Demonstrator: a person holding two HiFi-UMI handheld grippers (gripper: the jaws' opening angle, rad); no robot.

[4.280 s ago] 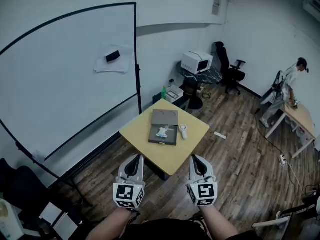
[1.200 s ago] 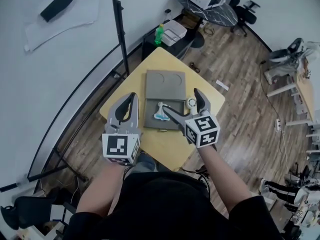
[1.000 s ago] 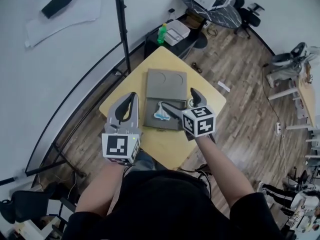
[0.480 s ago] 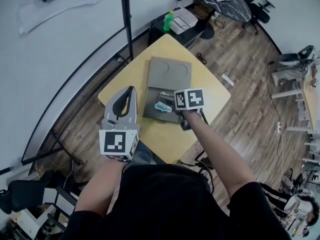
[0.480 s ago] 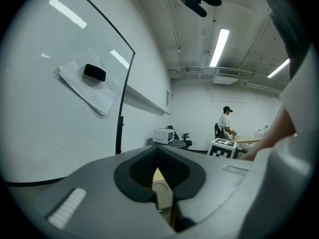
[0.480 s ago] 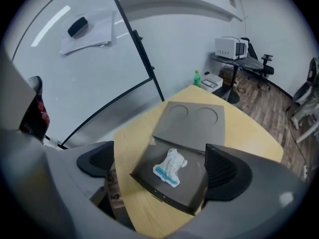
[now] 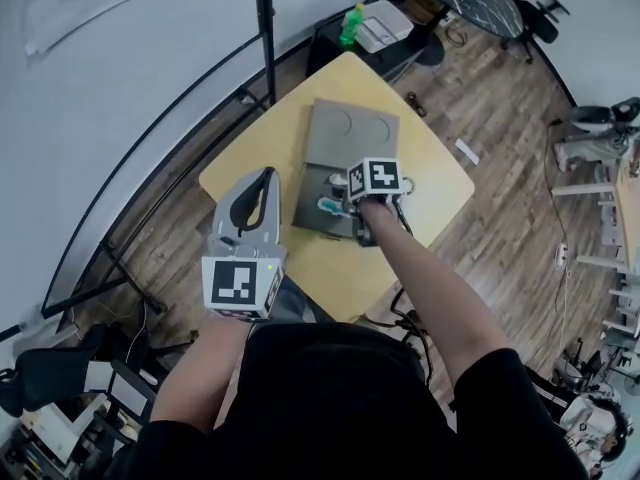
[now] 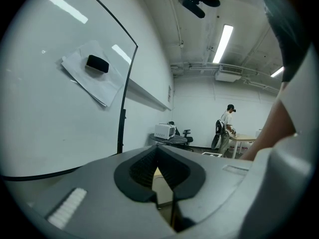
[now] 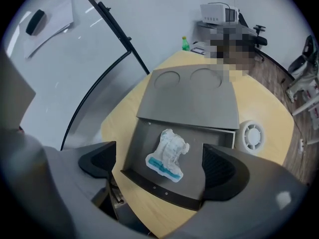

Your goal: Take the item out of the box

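A grey box [image 7: 322,181] lies open on the yellow table [image 7: 260,163], its lid [image 7: 350,128] folded flat behind it. Inside lies the item [image 7: 329,206], a crumpled white packet with a blue edge. My right gripper [image 9: 158,157] hangs above the box and points down at the item [image 9: 169,154], which shows between the two pads without touching them. Its jaws stand wide and are closing slightly. Its marker cube [image 7: 375,178] covers part of the box in the head view. My left gripper [image 7: 266,175] is shut and empty, held above the table's left front edge, away from the box.
A white round ribbed disc [image 9: 254,136] lies on the table right of the box. A large whiteboard on a black stand [image 7: 120,78] stands to the left. A green bottle [image 7: 350,18] sits on a low stand behind. A person [image 8: 227,128] stands at a far table.
My right gripper has moved forward over the box and tipped downward toward the item. The left gripper has stayed near the table's front left.
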